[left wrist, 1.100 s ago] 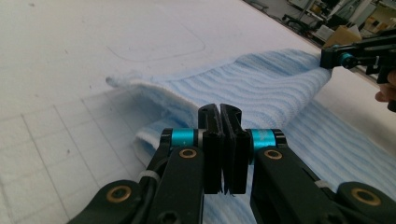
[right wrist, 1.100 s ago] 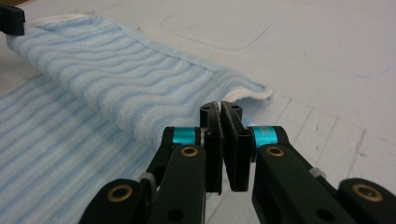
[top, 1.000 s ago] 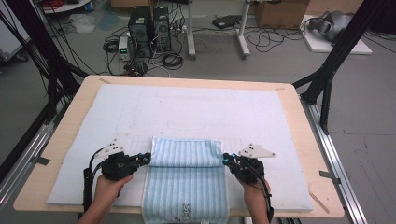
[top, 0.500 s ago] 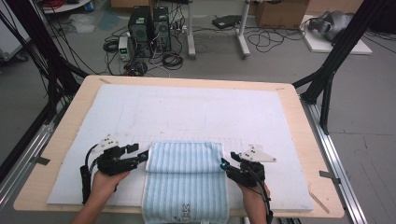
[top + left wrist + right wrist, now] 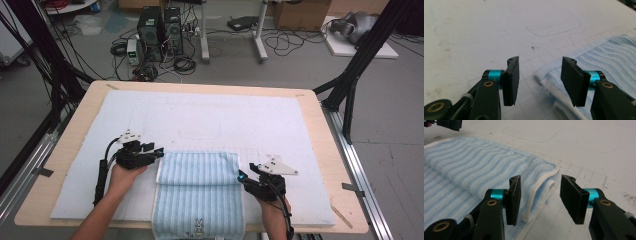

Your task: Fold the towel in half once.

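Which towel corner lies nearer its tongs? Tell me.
The right folded corner: it sits between the open right tongs. The left corner lies just ahead of the left tongs.

A light wooden table (image 5: 320, 130) carries a pale blue-white mat (image 5: 210, 120) that covers most of its top, leaving a bare wood border all round. On the mat, at the middle of its near edge, lies a blue striped towel (image 5: 200, 192), folded over at its far end and overhanging the table's near edge.
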